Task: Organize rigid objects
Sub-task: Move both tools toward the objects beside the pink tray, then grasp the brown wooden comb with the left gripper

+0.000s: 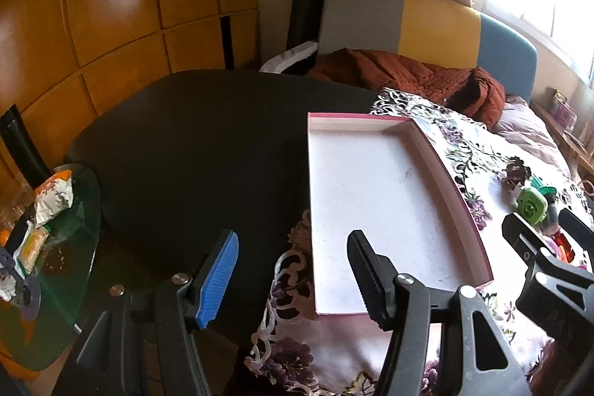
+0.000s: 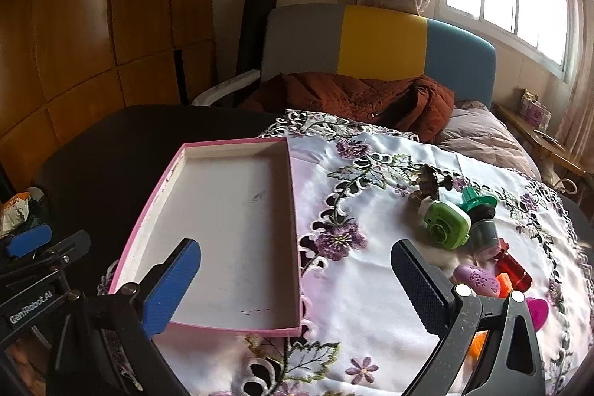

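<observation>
Plastic green toy (image 2: 447,225) judged light, rigid, best pinched across its flat sides; left gripper (image 1: 293,279) and right gripper (image 2: 297,288) both stood agape, empty.

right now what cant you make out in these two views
- Orange piece, right wrist view: mostly hidden behind the right gripper.
- Toy pile, left wrist view: its near part blocked by the right gripper's body.
- Items on the windowsill shelf, right wrist view: too small to identify.
</observation>
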A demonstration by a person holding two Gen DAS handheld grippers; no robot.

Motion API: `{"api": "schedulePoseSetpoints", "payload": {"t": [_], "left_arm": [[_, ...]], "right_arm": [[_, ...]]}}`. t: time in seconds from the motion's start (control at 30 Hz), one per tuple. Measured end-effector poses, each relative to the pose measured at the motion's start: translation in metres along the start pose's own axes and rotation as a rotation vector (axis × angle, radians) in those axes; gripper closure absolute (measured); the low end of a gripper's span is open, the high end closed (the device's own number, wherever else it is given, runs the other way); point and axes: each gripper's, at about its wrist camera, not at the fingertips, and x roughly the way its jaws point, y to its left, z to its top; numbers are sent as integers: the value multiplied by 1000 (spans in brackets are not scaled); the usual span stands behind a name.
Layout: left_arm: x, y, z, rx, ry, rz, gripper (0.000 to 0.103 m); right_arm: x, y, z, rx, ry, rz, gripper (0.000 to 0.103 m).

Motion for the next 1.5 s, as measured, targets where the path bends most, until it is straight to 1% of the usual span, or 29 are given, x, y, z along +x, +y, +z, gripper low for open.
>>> {"api": "schedulePoseSetpoints", "payload": {"t": [0.17, 0.33, 0.4, 0.5, 0.57, 0.63, 0.77, 0.8, 0.83, 0.9, 1.0, 1.07, 1.17, 1.23, 1.3, 1.33, 1.4, 1.5], "left_arm": [[0, -6, -1, 37, -5, -1, 41], [1, -10, -2, 55, -9, -19, 41], [0, -12, -2, 57, -15, -50, 40], [0, -12, -2, 43, -15, -126, 38], [0, -12, -1, 29, -10, -178, 38], [1, -11, 0, 7, 6, -208, 38], [6, -14, 0, 4, 35, -230, 38], [8, -15, 0, 11, 43, -241, 40], [9, -16, 1, 17, 49, -269, 40], [10, -18, 3, 18, 61, -313, 40], [13, -28, 10, 42, 85, -359, 40], [16, -35, 15, 39, 109, -398, 40], [17, -53, 24, 59, 130, -456, 40], [18, -68, 28, 91, 151, -504, 40], [24, -88, 33, 120, 194, -555, 40], [26, -95, 36, 126, 213, -582, 40], [33, -115, 41, 126, 253, -644, 40], [41, -144, 50, 145, 259, -688, 40]], "right_arm": [[3, -9, -2, 16, 14, -6, 0], [4, -14, -1, 20, 12, -6, 0], [4, -19, 0, 22, 10, -6, 0], [4, -26, 2, 19, 12, -8, 0], [5, -35, 3, 29, 16, 2, 0], [6, -47, 3, 47, 20, 7, 0], [9, -84, 8, 107, 44, 12, 0], [9, -96, 10, 121, 48, 8, 0], [8, -109, 14, 131, 48, -1, 0], [4, -142, 21, 164, 21, -44, 0], [-2, -199, 28, 257, -10, -104, 0], [0, -237, 25, 338, 0, -184, 0], [6, -279, 13, 423, 17, -274, 0], [11, -296, 2, 480, 30, -295, 0], [13, -310, -5, 545, 49, -284, 0], [14, -314, -5, 567, 45, -270, 0], [11, -315, -5, 577, 31, -261, 0], [11, -317, -7, 595, 40, -242, 0]]}}
